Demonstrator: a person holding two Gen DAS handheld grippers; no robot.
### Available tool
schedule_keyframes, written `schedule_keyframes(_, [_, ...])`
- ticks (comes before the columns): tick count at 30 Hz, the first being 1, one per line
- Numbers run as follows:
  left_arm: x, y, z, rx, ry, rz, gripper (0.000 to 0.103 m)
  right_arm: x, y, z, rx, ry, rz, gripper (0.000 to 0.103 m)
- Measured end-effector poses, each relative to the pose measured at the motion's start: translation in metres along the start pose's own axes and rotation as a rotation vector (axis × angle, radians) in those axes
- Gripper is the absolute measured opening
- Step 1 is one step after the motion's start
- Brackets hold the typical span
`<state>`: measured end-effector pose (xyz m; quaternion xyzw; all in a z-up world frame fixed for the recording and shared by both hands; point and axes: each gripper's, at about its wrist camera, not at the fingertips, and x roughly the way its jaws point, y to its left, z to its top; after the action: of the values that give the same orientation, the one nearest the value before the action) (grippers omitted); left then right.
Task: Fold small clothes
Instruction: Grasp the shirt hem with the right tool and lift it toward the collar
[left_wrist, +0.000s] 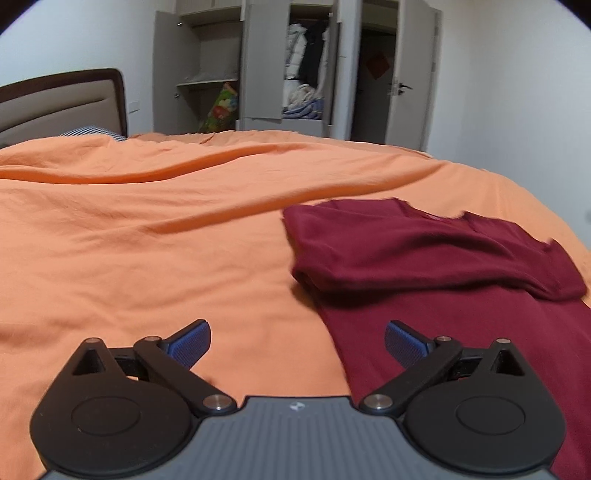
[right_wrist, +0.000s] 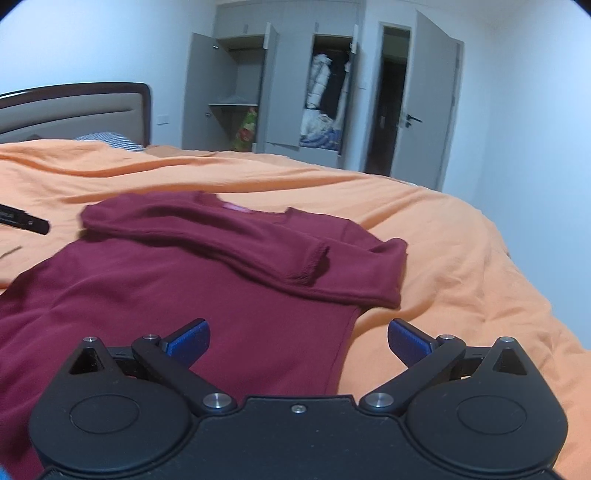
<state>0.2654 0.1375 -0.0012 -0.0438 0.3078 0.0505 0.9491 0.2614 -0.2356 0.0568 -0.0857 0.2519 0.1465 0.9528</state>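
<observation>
**Maroon top part-folded on the bed, both tongs empty**

The maroon top (right_wrist: 207, 295) lies flat on the orange bedspread (right_wrist: 461, 258), towards the near edge of the bed, neckline facing the far side where the headboard (right_wrist: 74, 110) and the open wardrobe (right_wrist: 288, 92) stand. Both sleeves (right_wrist: 258, 243) are already laid across the chest, 1 over the other, forming a band below the collar; the lower body of the garment remains spread out full length towards the onlooker. By this reading, the sleeve folds are done, while the fold of the hem up to the shoulders, and any final halving, is left.

The left gripper (left_wrist: 297, 343) hovers over the garment's left edge, its blue pads wide apart: 1 pad over bare bedspread, the other over maroon cloth, gripping nothing. The right gripper (right_wrist: 299, 341) hovers over the opposite side edge, jaws equally wide, 1 pad above the cloth and 1 above the bedspread, also empty. Whether either touches the fabric cannot be told.

A striped pillow (right_wrist: 110, 140) lies by the headboard, and a dark object (right_wrist: 26, 221), too cropped to identify, lies on the bedspread beside the top.
</observation>
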Motion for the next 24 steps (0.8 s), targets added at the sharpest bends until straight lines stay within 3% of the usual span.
schedule_keyframes(7, [-0.05,-0.025,-0.041,0.063,-0.026,-0.092,0.102,-0.048,0.025,-0.028,-0.097,-0.016,0.072,0.102])
schedule_keyframes(14, [-0.09,-0.049,-0.077,0.14,-0.061,-0.191,0.103,-0.101,0.048,-0.058,-0.223,-0.06,0.27,0.102])
schedule_keyframes(20, [-0.101,-0.068,-0.098,0.2,-0.043,-0.238,0.103,-0.112,0.084,-0.086,-0.475,-0.03,0.234,0.102])
schedule_keyframes(24, [-0.106,-0.073,-0.105,0.211,-0.033,-0.267,0.103,-0.107,0.097,-0.101,-0.614,-0.027,0.167,0.094])
